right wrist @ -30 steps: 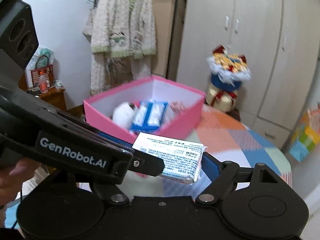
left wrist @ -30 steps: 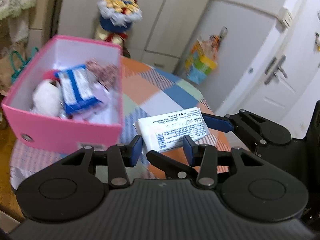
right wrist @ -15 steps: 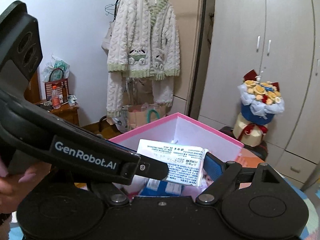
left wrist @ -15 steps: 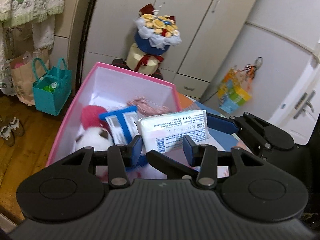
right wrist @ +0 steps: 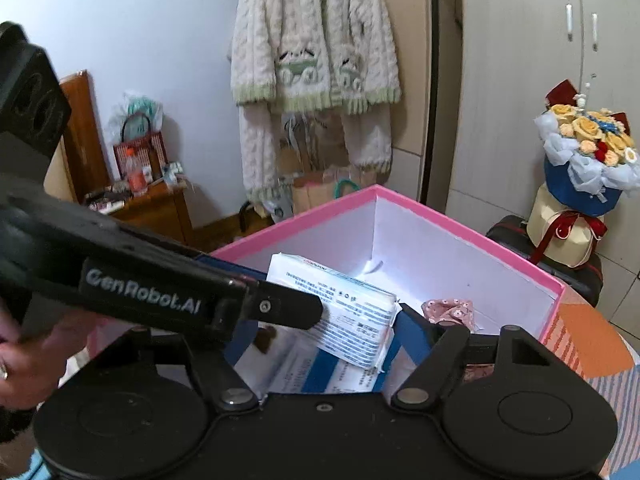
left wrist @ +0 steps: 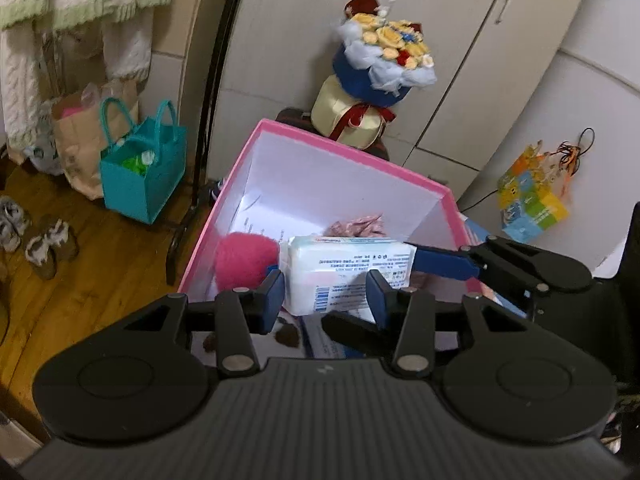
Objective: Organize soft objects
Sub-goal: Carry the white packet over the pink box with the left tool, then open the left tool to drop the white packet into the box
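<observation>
my left gripper (left wrist: 325, 294) and right gripper (right wrist: 320, 332) pinch the white tissue pack (left wrist: 348, 270) between them over the open pink box (left wrist: 344, 152). the right jaws have just been closing, with the pack between them. in the right wrist view the left gripper's arm hides the pack's near corner. under the pack i see a pink fluffy ball (left wrist: 244, 260), a crumpled floral cloth (right wrist: 450, 310) and something blue-and-white i can't make out.
</observation>
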Motion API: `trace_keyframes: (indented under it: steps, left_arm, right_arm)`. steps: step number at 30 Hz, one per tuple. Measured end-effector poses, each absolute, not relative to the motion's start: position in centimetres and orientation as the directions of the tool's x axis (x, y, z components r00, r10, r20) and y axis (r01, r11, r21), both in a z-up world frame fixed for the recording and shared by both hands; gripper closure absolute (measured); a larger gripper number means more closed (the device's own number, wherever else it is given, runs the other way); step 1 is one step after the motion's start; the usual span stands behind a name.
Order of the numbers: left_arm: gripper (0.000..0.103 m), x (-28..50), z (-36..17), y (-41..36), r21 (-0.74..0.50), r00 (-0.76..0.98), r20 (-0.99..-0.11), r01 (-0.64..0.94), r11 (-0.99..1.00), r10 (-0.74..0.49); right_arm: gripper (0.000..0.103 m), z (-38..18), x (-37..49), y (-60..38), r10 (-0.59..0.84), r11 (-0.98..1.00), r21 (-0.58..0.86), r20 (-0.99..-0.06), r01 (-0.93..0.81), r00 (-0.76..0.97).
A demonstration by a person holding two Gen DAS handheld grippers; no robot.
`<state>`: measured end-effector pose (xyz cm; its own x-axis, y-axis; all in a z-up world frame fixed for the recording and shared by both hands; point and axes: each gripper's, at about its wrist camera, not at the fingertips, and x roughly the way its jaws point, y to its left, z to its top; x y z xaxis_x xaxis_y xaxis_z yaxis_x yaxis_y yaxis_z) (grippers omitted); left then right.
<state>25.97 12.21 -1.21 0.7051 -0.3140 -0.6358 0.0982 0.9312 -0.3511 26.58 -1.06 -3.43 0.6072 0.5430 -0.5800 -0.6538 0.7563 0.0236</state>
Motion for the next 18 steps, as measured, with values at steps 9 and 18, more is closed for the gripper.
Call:
trace_keyframes:
  steps: [9, 18]
  left_arm:
    - [0.054, 24.0, -1.2, 12.5, -0.321, 0.738, -0.619, 0.073, 0.944, -0.268]
    - [0.053, 19.5, 0.5, 11.9, -0.317, 0.768, -0.571, 0.117, 0.941, -0.288]
  right_arm:
    - [0.026, -3.9, 25.8, -2.9, 0.532, 0.789, 0.062, -0.568, -0.612, 0.628]
    - [0.025, -2.5, 21.5, -5.0, 0.517, 0.817, 0.051, -0.508, -0.575, 0.689]
